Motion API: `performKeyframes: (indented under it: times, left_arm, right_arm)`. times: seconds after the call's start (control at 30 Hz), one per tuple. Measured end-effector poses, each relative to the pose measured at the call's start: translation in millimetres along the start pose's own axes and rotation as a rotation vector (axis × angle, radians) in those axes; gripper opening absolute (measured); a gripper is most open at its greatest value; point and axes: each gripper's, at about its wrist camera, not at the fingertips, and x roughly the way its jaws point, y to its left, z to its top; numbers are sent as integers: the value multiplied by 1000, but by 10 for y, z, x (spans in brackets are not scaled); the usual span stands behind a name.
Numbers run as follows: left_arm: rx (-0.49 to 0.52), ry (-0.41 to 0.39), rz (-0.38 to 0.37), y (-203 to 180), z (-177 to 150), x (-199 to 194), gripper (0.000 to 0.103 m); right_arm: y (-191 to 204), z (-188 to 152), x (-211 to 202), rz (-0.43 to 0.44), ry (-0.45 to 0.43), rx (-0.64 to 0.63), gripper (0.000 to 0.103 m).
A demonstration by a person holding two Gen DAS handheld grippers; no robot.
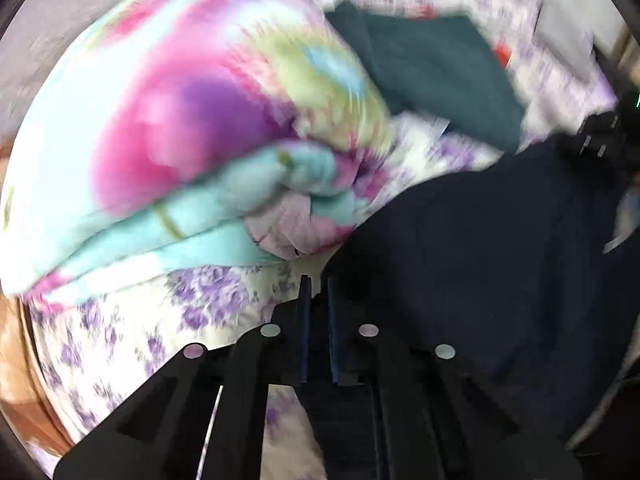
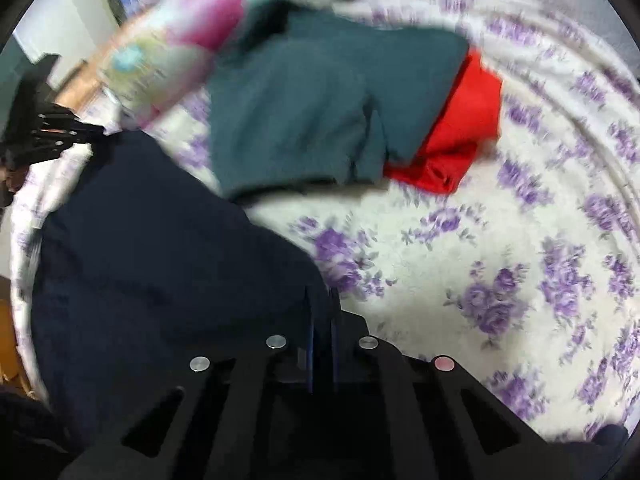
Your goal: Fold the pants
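Dark navy pants [image 1: 480,260] lie spread on a bed with a white sheet printed with purple flowers [image 2: 480,260]. My left gripper [image 1: 318,286] is shut on an edge of the pants, at their left side in the left wrist view. My right gripper [image 2: 322,300] is shut on another edge of the pants [image 2: 160,248], at their right side in the right wrist view. The right gripper also shows far right in the left wrist view [image 1: 600,136], and the left gripper far left in the right wrist view [image 2: 48,132]. Both views are blurred by motion.
A bright floral pillow or quilt [image 1: 180,120] lies close beyond the left gripper. A folded teal garment [image 2: 328,104] and a red garment [image 2: 464,128] lie on the sheet behind the pants. A wooden bed edge [image 1: 20,380] is at the left.
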Motion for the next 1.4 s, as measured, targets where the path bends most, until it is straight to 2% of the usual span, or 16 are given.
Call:
performKeyframes:
  times: [0.1, 0.17, 0.23, 0.33, 0.43, 0.5, 0.6, 0.63, 0.7, 0.73, 0.77, 0.93, 1.03, 1.23, 1.33, 1.4]
  left_arm:
    - [38, -82, -38, -111, -173, -498, 6]
    - [67, -101, -42, -263, -381, -743, 6]
    - [75, -109, -67, -373, -542, -882, 0]
    - [75, -128, -104, -603, -917, -1099, 0]
    - [31, -107, -152, -667, -1322, -1075, 0]
    - [-14, -65, -137, -774, -1581, -998, 0]
    - [-141, 14, -163, -751, -1599, -746, 0]
    - [-189, 18, -159, -739, -1563, -709, 2]
    - [-240, 16, -145, -707, -1525, -701, 39]
    - [-280, 26, -114, -679, -1479, -706, 69]
    - [-309, 31, -97, -653, -1471, -694, 86]
    - [-509, 81, -196, -434, -1461, -522, 87]
    - [-642, 84, -301, -344, -1467, -476, 87]
    - [-676, 73, -360, -329, -1486, -596, 87]
    - [-746, 92, -355, -279, -1486, -520, 88]
    - [-788, 97, -396, -281, -1477, -443, 88]
  right_arm:
    - [130, -135, -516, 82, -79, -20, 6]
    - [282, -298, -820, 111, -106, -54, 6]
    - [542, -536, -1081, 134, -114, -92, 6]
    - [792, -955, -1311, 214, -91, -90, 6]
    - [1080, -1388, -1158, 287, -11, -62, 6]
    - [1181, -1644, -990, 292, 27, -18, 6]
    - [1254, -1840, -629, 271, 73, 45, 6]
    - [1279, -1873, -564, 264, 83, 55, 6]
    - [1310, -1935, -443, 244, 110, 69, 6]
    - [1335, -2002, -454, 236, 116, 75, 6]
    - [1345, -2022, -434, 228, 118, 76, 6]
    - [1342, -2047, -519, 215, 64, 107, 6]
    - [1324, -2031, -562, 215, 42, 121, 6]
    - [1288, -2025, -537, 226, 28, 137, 6]
    - [1299, -2035, -366, 211, 67, 137, 6]
    - [1308, -2028, -353, 207, 69, 132, 7]
